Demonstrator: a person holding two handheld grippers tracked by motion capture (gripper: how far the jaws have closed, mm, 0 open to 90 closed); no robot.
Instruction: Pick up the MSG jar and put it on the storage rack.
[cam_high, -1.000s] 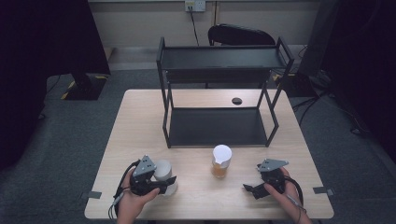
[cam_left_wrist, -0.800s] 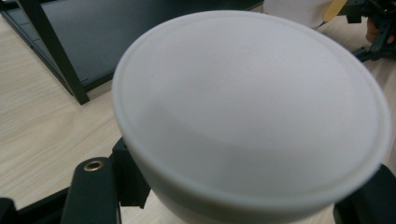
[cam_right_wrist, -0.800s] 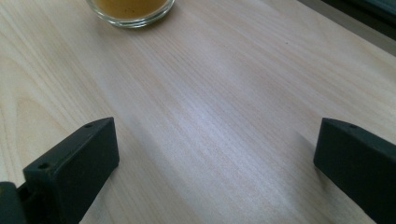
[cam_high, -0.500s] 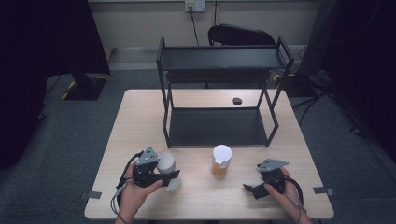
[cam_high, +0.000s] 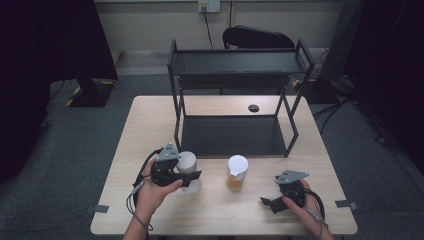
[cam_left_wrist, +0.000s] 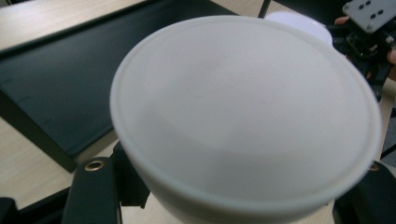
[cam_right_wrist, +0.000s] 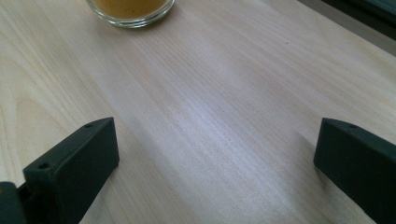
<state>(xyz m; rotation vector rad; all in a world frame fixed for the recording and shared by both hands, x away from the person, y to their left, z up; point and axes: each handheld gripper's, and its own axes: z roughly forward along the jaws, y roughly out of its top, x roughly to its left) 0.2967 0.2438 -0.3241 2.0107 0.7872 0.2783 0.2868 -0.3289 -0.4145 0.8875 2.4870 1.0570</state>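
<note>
Left gripper (cam_high: 187, 176) clamped on a white cup (cam_high: 187, 164) near the worktop (cam_high: 150, 125) front-left edge, tilted, likely for carrying to the black rack (cam_high: 235, 135). Right gripper (cam_high: 270, 204) resting by the front-right corner, jaws wide apart, empty, aimed at the glass jar (cam_high: 236, 173).

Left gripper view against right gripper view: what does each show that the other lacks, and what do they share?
Left gripper view: the white container gripped in the left tool, the black shelf rack's base, the other hand's tool. Right gripper view: the right tool with jaws wide apart and nothing between them, and the glass jar's amber bottom. Shared: the light wooden table.
</note>
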